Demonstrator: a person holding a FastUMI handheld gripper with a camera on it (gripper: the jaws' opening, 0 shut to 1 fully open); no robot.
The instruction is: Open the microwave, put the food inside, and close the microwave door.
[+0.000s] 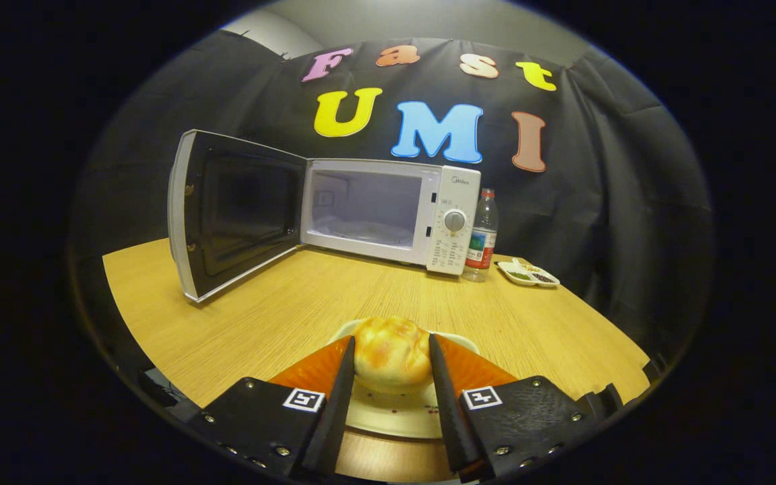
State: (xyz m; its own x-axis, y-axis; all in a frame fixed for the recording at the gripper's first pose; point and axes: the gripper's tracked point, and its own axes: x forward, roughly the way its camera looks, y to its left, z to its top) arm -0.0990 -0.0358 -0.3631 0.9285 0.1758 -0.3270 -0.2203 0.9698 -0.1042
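A golden bread bun [391, 353] sits between my fingers over a pale plate [388, 424] at the near edge of the wooden table. My gripper [391, 339] is shut on the bun, with both fingers against its sides. I cannot tell whether the bun rests on the plate or is lifted off it. Beyond the fingers, at the back of the table, stands a white microwave [452, 215]. Its door [233, 209] is swung wide open to the left, and the lit cavity [364, 205] shows nothing inside.
A plastic water bottle [481, 236] stands right next to the microwave. A small white dish [528, 274] with sauces lies beyond it. Bare wooden table [294, 296] stretches between the plate and the microwave. The open door juts out over the table's left side.
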